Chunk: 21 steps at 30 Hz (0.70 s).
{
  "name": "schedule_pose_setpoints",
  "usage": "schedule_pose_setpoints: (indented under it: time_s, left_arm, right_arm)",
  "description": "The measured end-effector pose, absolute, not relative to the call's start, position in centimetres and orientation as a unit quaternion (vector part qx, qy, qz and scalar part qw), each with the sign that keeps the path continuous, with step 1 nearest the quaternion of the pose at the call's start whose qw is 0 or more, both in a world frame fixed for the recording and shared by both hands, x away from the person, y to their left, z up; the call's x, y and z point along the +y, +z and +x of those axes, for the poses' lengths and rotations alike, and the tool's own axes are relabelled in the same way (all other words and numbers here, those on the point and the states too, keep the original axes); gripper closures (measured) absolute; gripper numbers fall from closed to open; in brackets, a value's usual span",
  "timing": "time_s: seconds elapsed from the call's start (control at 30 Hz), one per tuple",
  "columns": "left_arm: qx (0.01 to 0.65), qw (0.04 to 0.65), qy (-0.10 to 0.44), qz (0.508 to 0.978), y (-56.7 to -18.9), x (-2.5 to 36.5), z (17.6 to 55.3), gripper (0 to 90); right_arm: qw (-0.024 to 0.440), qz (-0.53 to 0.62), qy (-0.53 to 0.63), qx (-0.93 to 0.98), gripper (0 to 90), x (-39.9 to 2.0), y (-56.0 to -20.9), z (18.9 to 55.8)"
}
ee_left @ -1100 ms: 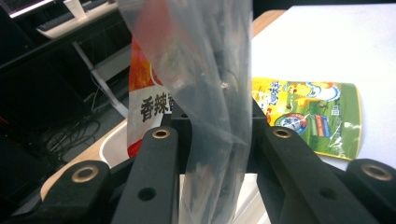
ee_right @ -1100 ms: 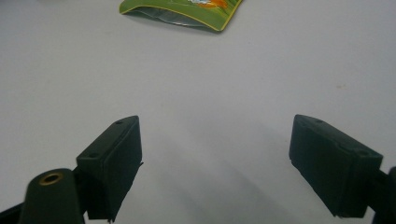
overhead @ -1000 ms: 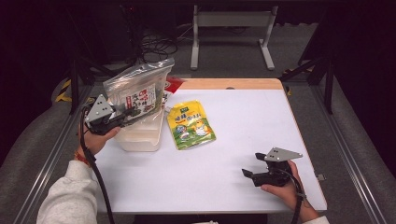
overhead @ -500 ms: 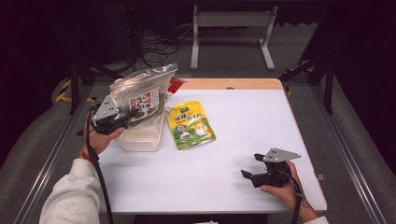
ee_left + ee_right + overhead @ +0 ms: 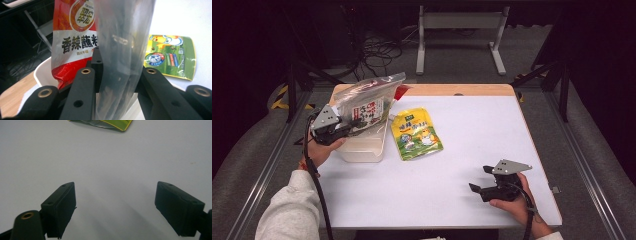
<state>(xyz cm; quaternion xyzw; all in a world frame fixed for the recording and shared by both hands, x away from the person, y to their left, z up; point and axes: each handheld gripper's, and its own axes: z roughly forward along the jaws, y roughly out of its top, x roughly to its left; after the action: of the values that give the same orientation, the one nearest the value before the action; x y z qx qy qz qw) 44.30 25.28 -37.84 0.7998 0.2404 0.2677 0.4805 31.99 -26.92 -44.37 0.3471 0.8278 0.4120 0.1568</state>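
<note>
The left gripper (image 5: 343, 126) pinches a clear seaweed bag (image 5: 367, 104) above the white tub (image 5: 362, 149); slick plastic may slip. The right gripper (image 5: 481, 181) rests open-jawed, well apart from the tub.

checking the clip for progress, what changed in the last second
The left claw, shut on the clear bag of snack packets, tipped it a little further up over the white tub. The yellow pouch on the table and the open right claw stayed put.
</note>
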Motion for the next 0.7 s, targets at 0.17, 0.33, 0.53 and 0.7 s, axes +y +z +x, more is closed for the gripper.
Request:
schedule_pose_setpoints:
  time_s: [0.17,0.33,0.53,0.7]
  left_arm:
    - [0.246,0.507,0.244,0.789,-38.5,25.8,44.6,74.5]
    - [0.257,0.520,0.231,0.781,-39.1,26.3,44.8,74.1]
    - [0.268,0.532,0.222,0.772,-39.6,26.9,45.0,73.6]
    - [0.272,0.544,0.211,0.765,-40.0,27.4,45.2,73.5]
  right_arm:
    - [0.160,0.347,0.413,0.827,17.5,-27.0,-44.3,32.0]
    - [0.161,0.346,0.413,0.827,17.6,-27.0,-44.3,31.9]
    - [0.161,0.345,0.411,0.828,17.6,-26.9,-44.3,31.9]
    - [0.157,0.345,0.410,0.829,17.6,-26.8,-44.4,32.0]
